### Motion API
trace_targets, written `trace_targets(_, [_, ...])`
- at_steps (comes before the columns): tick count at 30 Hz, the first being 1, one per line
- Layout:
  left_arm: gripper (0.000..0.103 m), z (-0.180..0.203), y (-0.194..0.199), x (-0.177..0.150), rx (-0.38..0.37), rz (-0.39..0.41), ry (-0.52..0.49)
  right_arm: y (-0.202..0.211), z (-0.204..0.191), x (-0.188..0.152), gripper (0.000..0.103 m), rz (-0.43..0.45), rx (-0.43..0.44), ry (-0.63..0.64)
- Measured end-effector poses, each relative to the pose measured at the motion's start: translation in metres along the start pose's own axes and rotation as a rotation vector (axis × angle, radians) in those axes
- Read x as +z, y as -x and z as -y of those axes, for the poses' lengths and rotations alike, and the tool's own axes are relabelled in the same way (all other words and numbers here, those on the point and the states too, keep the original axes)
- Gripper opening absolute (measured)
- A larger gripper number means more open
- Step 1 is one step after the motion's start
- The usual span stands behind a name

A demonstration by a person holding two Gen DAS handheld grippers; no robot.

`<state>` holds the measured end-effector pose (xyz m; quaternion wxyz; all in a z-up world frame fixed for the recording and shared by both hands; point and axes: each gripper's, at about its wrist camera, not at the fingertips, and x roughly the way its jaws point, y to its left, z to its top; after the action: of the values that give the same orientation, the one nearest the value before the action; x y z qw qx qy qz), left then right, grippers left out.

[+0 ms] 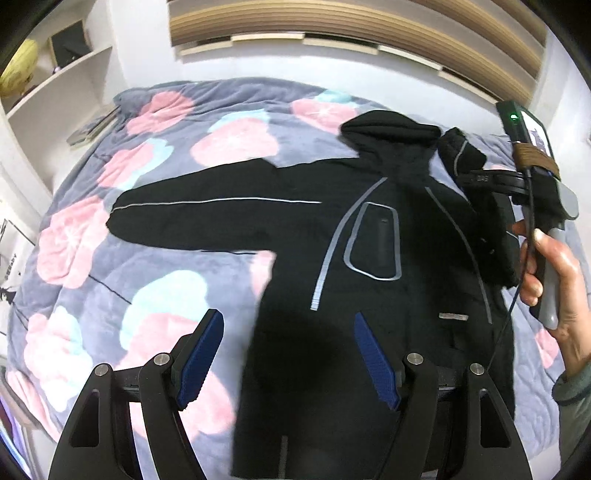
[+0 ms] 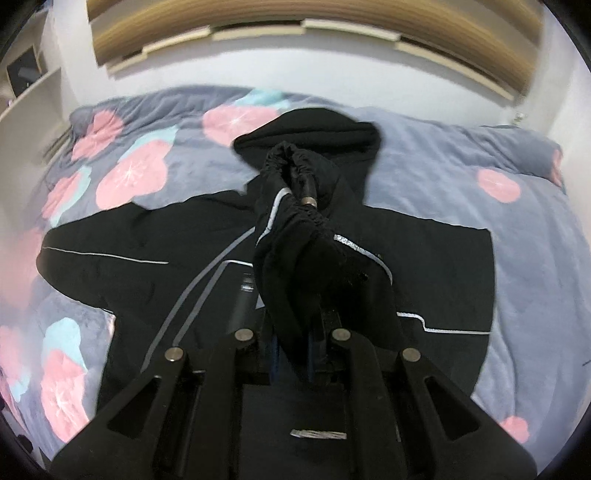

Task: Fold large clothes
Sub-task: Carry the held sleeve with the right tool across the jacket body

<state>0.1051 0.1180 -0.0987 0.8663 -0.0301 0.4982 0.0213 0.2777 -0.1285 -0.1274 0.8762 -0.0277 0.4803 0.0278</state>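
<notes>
A black hooded jacket (image 1: 369, 295) with grey reflective stripes lies face up on the bed, its hood (image 1: 388, 129) toward the headboard. One sleeve (image 1: 203, 214) stretches flat to the left. My left gripper (image 1: 288, 317) hangs open above the jacket's lower left edge, with nothing between its blue pads (image 1: 199, 362). My right gripper (image 2: 293, 325) is shut on the other sleeve (image 2: 295, 229), whose bunched cuff is lifted over the jacket's chest (image 2: 147, 258). The sleeve hides the right fingertips. In the left wrist view a hand (image 1: 561, 288) holds that gripper at the right.
A grey fleece blanket (image 1: 166, 147) with pink and teal flowers covers the bed. White shelves (image 1: 55, 92) stand at the far left, with books (image 1: 92, 129) beside the bed. A wooden slatted panel (image 1: 332, 22) runs along the wall behind.
</notes>
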Motion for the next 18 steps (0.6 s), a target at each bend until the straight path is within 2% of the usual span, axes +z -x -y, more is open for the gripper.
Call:
trace_targets(6, [0.075, -0.035, -0.04, 0.025, -0.005, -0.034, 0.03, -0.066, -0.074, 0.011, 0.009, -0.09, -0.006, 0.095])
trace_targets(10, [0.075, -0.048, -0.076, 0.04, 0.017, -0.061, 0.035, -0.128, -0.103, 0.0, 0.012, -0.193, 0.014, 0.142])
trace_targets(13, [0.075, -0.052, -0.104, 0.048, 0.025, -0.096, 0.045, -0.162, -0.119, -0.013, 0.023, -0.247, 0.039, 0.175])
trace_targets(15, [0.075, -0.051, -0.121, 0.053, 0.031, -0.117, 0.05, -0.178, -0.129, -0.021, 0.035, -0.264, 0.05, 0.202])
trace_targets(17, [0.075, -0.048, -0.133, 0.057, 0.038, -0.128, 0.047, -0.188, -0.138, -0.027, 0.054, -0.262, 0.07, 0.216])
trace_targets(18, [0.075, -0.046, -0.137, 0.058, 0.04, -0.13, 0.043, -0.189, -0.141, -0.029, 0.057, -0.252, 0.069, 0.225])
